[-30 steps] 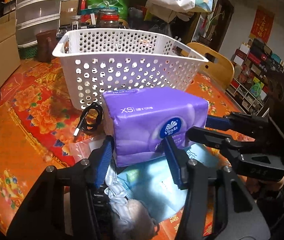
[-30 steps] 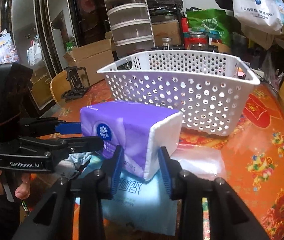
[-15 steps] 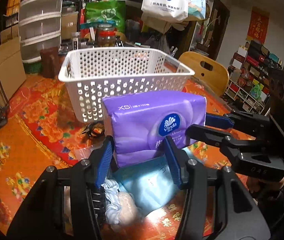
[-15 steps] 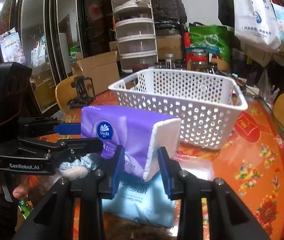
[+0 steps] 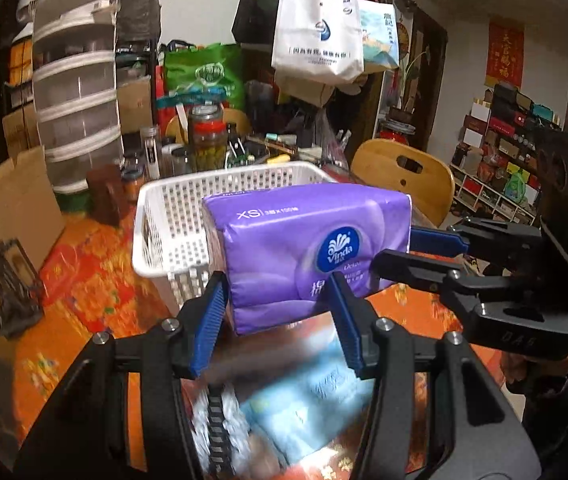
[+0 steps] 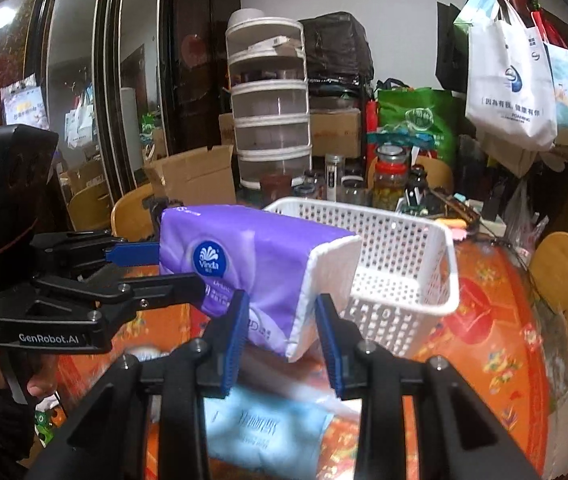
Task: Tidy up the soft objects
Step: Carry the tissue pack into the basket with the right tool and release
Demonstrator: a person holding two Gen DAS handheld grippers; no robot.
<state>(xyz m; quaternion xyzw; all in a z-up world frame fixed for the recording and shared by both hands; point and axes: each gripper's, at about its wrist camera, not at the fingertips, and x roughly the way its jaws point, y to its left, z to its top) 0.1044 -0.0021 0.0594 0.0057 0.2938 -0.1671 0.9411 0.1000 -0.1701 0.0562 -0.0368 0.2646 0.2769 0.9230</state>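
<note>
While both grippers pinch it from opposite ends, the purple Vinda tissue pack [image 5: 307, 256] hangs in the air just in front of the white perforated basket [image 5: 172, 216], clear of the desk [image 5: 84, 284]. The left gripper [image 5: 280, 320] has its blue-padded fingers [image 5: 210, 324] pressed against the pack's near lower end, one on each side. In the right wrist view, the right gripper [image 6: 282, 338] clamps the pack's white end face [image 6: 323, 288], its fingers [image 6: 234, 336] squeezing the wrapper from both sides. Each gripper also shows in the other's camera, reaching in from the side to the far end of the pack.

Beneath the lifted pack lies a light blue soft packet [image 6: 262, 428] on the desk, blurred in both views, so its printing cannot be read. Beside it in the left view, a pale ruffled item [image 5: 224, 428] shows between the fingers; what it is cannot be told through the blur.

The basket stands upright on the red and orange floral tablecloth [image 6: 495, 344]. Behind it are glass jars [image 5: 206, 136], a tall stacked clear container [image 5: 78, 92] and a green bag [image 5: 204, 76]. White tote bags [image 6: 511, 80] hang above, and a wooden chair [image 5: 403, 176] stands at the desk's far edge. A cardboard box [image 6: 192, 176] sits off to the left of the container.
</note>
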